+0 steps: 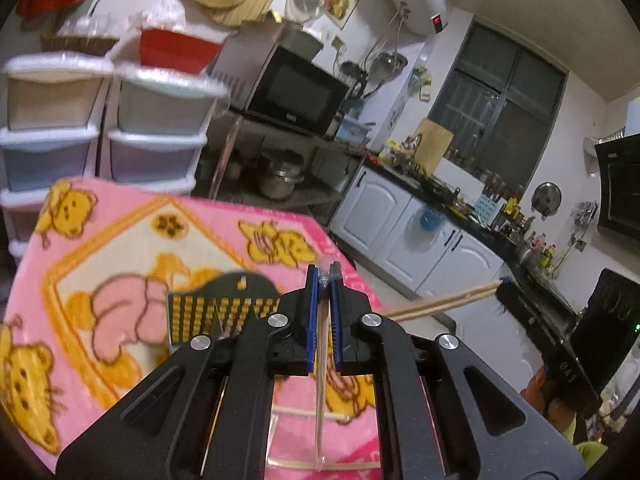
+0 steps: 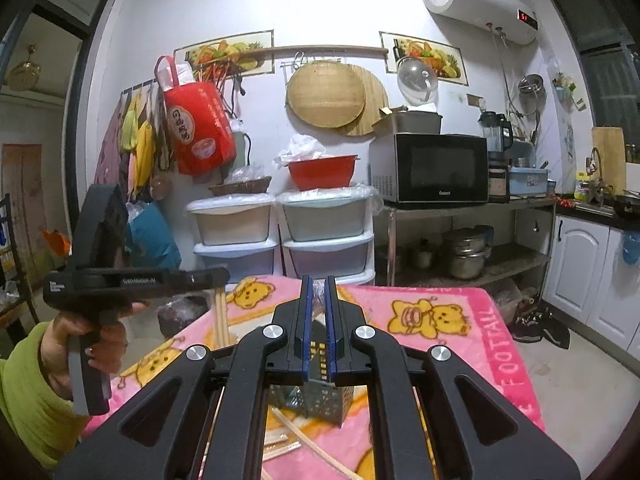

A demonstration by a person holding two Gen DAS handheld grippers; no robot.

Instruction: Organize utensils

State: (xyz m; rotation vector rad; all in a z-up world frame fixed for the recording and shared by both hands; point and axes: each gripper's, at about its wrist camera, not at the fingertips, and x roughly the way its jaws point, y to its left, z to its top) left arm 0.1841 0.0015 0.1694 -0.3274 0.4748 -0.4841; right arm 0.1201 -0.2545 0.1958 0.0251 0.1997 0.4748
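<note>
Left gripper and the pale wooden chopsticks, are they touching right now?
Touching. The left wrist view shows the left gripper with its jaws closed on the pale wooden chopsticks; the right wrist view shows them hanging from its tip.

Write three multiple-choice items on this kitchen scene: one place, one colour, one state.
1. The grater stands on:
A. the microwave
B. the pink blanket
C. the floor

2. The basin on the plastic drawers is:
A. red
B. blue
C. green

3. The microwave door is:
A. wide open
B. missing
C. shut

Key:
1. B, the grater rests upright on the pink blanket.
2. A, the basin is plainly red.
3. C, the dark door sits flush on the microwave.
</note>
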